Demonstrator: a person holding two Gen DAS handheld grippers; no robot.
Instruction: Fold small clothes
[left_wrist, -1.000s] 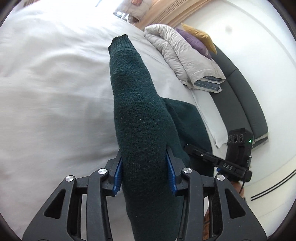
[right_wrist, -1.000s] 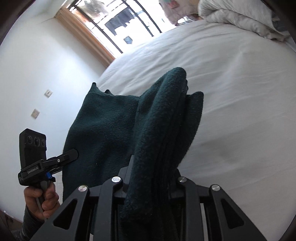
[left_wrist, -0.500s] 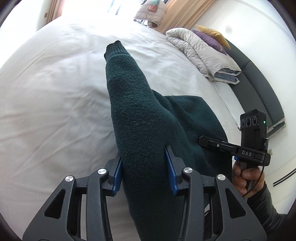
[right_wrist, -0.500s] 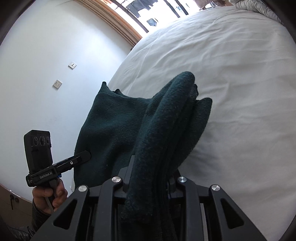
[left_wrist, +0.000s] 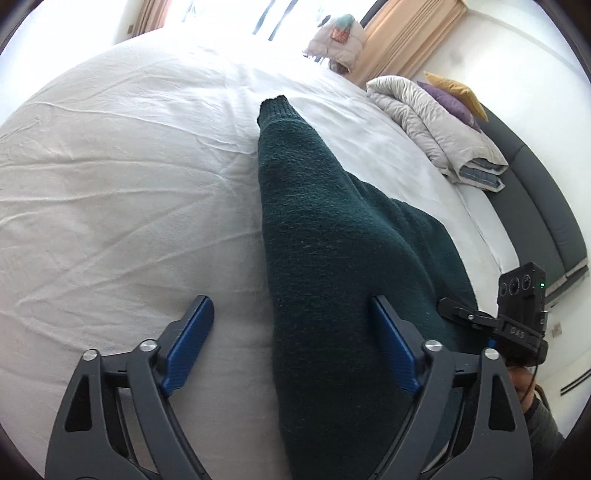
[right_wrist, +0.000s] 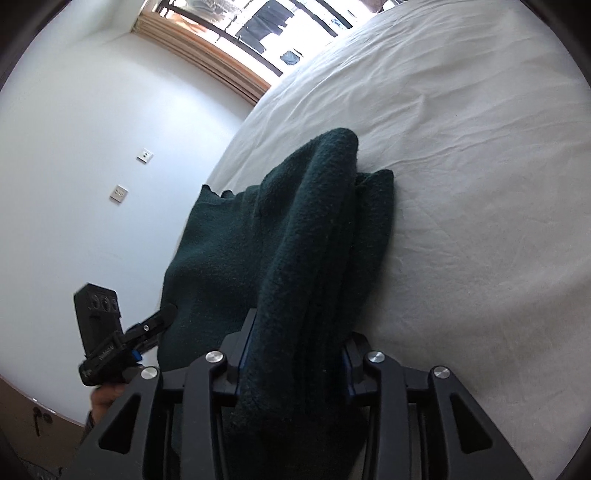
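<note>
Left view: my left tongs (left_wrist: 291, 334) just let go, jaws spreading wide, sweater (left_wrist: 332, 258) sleeve lying loose between them on the bed (left_wrist: 110, 184); this fold is laid. Right view: right tongs (right_wrist: 293, 354) easing open, pads still touching bunched sweater. Hem hidden, cut off below.

Daylight is pouring through the window (left_wrist: 266, 18), blowing out the far bed (left_wrist: 110, 166); fisheye edges are curving and darkening, and everything is staying sharp

left tool (left_wrist: 291, 339): was clamped on sweater (left_wrist: 332, 258), jaws now opening clear | right tool (right_wrist: 295, 354): jaws opening
</note>
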